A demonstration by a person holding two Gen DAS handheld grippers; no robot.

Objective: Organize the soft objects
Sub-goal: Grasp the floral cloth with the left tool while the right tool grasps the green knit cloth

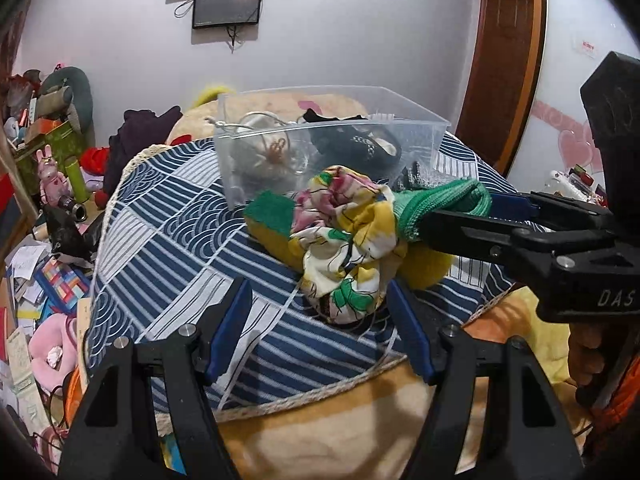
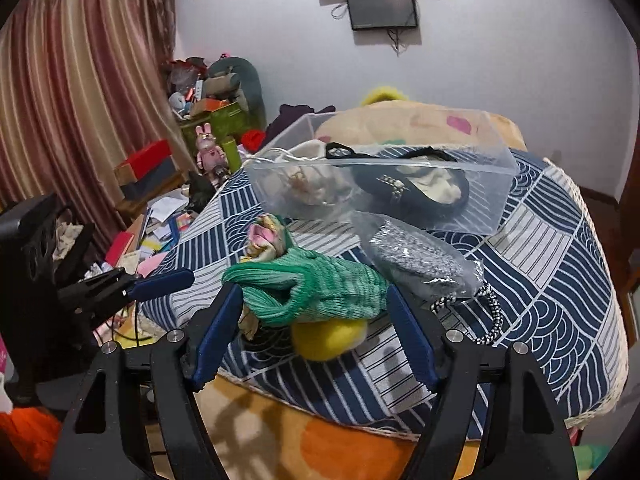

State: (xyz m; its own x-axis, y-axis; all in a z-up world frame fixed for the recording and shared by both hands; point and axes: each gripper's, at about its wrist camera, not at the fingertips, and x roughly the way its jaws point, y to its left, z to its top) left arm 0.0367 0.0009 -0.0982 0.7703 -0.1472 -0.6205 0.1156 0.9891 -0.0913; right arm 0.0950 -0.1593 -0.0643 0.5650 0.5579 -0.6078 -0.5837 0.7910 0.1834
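The green knit cloth (image 2: pixel 320 288) is straddled by the right gripper (image 2: pixel 316 322) — jaws apart, unclenched; the left gripper (image 1: pixel 320 320) is held parted before the floral cloth (image 1: pixel 348 240).

Green knit cloth (image 2: pixel 316 288) between tool (image 2: pixel 316 336) fingers (untouched)

Your clear bin (image 1: pixel 328 136) sits at the back of the patterned cloth (image 1: pixel 168 240), floral fabric (image 1: pixel 344 236) before it, sponge (image 1: pixel 268 216) left, knit piece (image 1: pixel 440 200) right.

Bare tablecloth (image 1: pixel 168 232) left of pile; clear box (image 1: pixel 320 136) behind.
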